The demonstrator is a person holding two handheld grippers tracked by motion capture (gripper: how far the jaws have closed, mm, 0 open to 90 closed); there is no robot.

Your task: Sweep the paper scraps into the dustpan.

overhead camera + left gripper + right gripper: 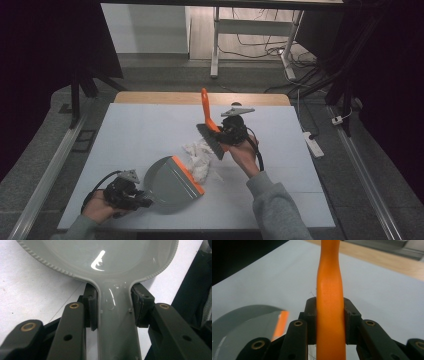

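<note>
Orange-handled brush (pixel 211 127) clamped in the right gripper (pixel 231 131), grey dustpan (pixel 172 184) with an orange lip clamped by its handle in the left gripper (pixel 131 197). High view has white scraps (pixel 199 159) at the pan's 1 o'clock; the left gripper view just has the glossy pan.

A grey dustpan (pixel 172 186) with an orange lip lies near left on the pale white table (pixel 140 130). The brush (pixel 210 131) has an orange handle and dark bristles; the scraps (pixel 199 157) are white.
</note>
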